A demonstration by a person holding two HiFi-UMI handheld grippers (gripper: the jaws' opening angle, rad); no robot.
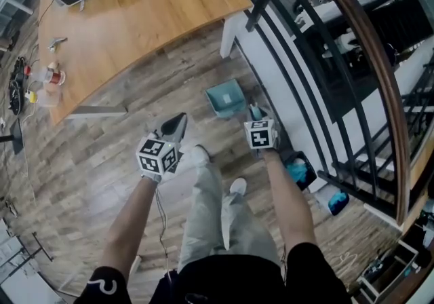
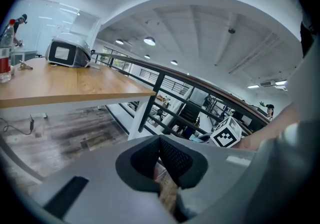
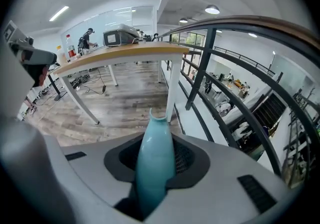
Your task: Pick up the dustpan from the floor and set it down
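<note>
"What is on your far left?"

"A big wooden surface (image 1: 135, 17) with a bottle (image 1: 53, 77) near its edge. It stands on the wood floor (image 1: 88, 160)."

"And your left gripper?"

"My left gripper (image 1: 178, 119) is closed. Its tips are pressed together and there is nothing in it. It hangs over the floor, just beside my white shoe (image 1: 199, 155)."

"Where is the dustpan?"

"The blue-green dustpan (image 1: 226, 98) is in the middle, between my two grippers and a bit ahead of them. Its scoop is down low by the floor. I cannot tell if it touches the floor."

"Who has it?"

"My right gripper (image 3: 156, 140) does. It points down and squeezes the dustpan's handle (image 3: 155, 168). The end of the handle pokes out past the jaws."

"What is on the right?"

"A black railing (image 1: 369, 58) with a brown rail on top. It runs along just beside my right gripper."
</note>
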